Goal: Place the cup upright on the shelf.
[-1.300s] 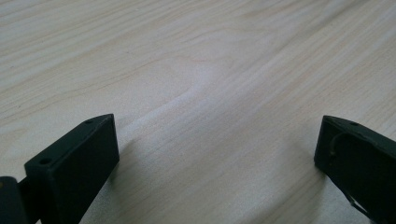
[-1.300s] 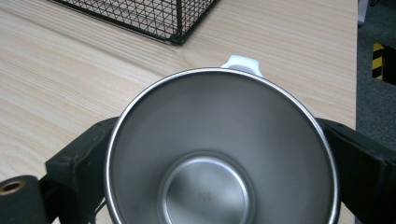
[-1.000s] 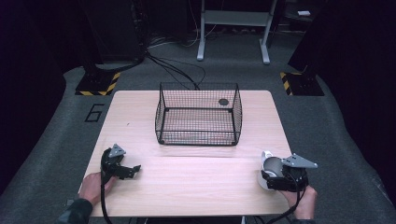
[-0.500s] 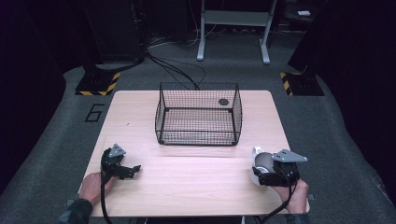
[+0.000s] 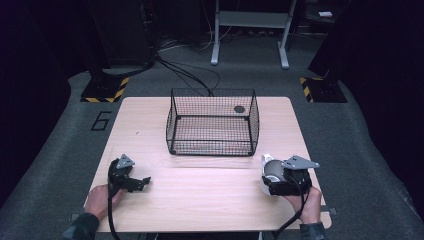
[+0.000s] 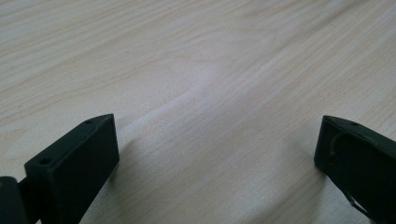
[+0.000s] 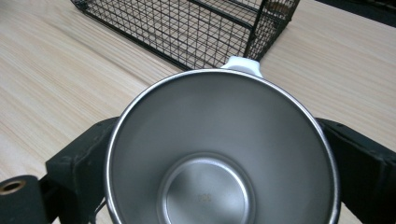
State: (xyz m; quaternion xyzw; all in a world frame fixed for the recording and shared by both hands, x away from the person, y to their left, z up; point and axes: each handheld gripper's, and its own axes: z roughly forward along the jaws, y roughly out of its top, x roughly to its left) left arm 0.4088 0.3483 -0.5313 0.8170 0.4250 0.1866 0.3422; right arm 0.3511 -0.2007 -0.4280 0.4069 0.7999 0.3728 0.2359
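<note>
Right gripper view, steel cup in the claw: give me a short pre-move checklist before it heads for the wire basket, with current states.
1. Cup sits between both jaws of the right claw: ok.
2. Cup empty inside: ok, bare steel bottom.
3. Firmness of the grip: cannot tell.
4. Wire basket open on top, upright on the table: ok.
5. Basket floor free: not ok, a small dark round thing shows at its far right corner; inside or beyond, cannot tell.
6. Left claw open, apart from the path: ok.

"6" on the floor mat
</note>
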